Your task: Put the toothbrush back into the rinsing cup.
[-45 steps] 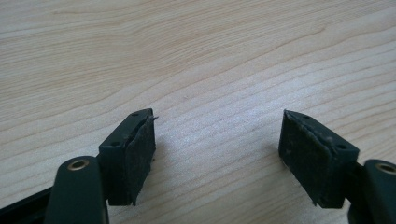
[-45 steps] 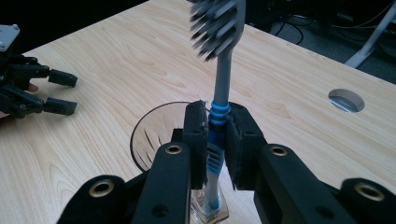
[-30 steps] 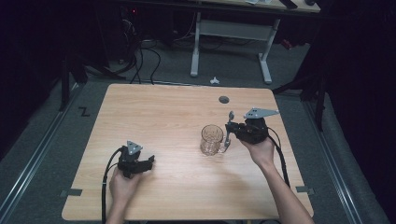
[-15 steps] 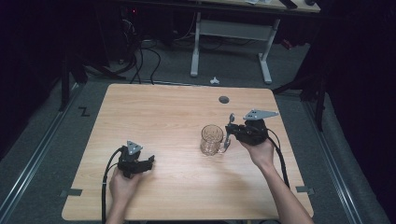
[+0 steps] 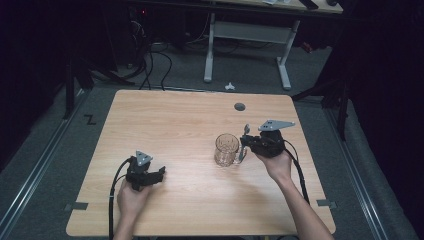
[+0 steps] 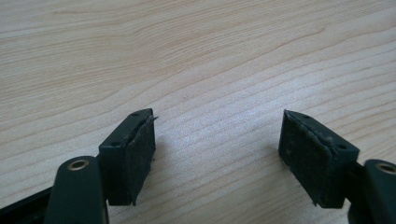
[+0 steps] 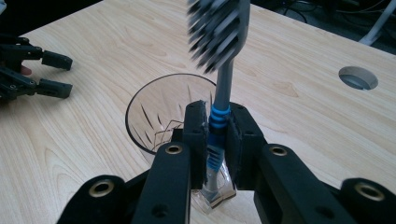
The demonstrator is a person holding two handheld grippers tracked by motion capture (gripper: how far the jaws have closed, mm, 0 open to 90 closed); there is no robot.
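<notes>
Right gripper clamped on toothbrush at its blue-banded neck, bristle head up, held just beside rim of glass mug. Mug stood upright on table, right of centre. Left gripper rested low over bare wood, jaws spread wide, well apart from mug.

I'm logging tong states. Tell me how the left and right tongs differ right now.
The left tongs gape open with nothing between them; the right tongs are shut on a toothbrush. The left tongs sit low over bare table; the right tongs are beside the glass, brush head up. Both have black padded jaws.
</notes>
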